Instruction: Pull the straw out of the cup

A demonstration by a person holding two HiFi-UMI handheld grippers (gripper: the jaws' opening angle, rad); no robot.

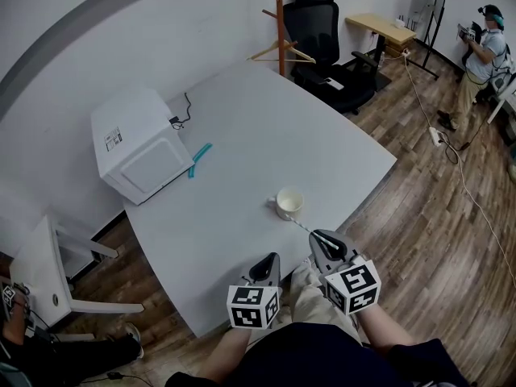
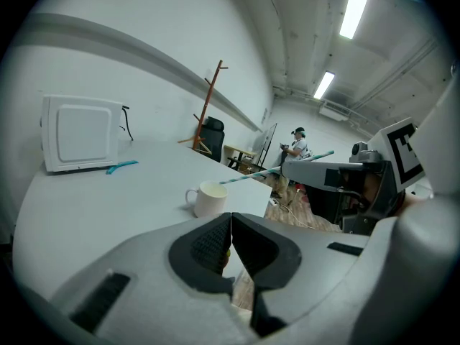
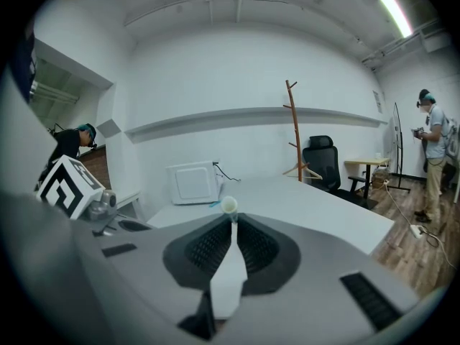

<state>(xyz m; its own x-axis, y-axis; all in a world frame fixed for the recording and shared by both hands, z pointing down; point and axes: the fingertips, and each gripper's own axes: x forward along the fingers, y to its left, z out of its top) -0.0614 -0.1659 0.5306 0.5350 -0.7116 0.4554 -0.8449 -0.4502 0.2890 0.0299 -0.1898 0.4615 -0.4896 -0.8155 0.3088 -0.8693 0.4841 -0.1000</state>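
Observation:
A white mug stands on the white table near its front edge; it also shows in the left gripper view. A thin striped straw slants from the mug's rim back to my right gripper, which is shut on its outer end. From the left gripper view the straw spans from the mug to the right gripper; its tip sits at the rim. End-on, the straw shows between the right gripper pads. My left gripper hangs shut and empty at the table's front edge.
A white microwave sits at the table's left, with a teal item beside it. A coat rack, black office chair and wooden desk stand behind. A white chair is at left; a person stands far right.

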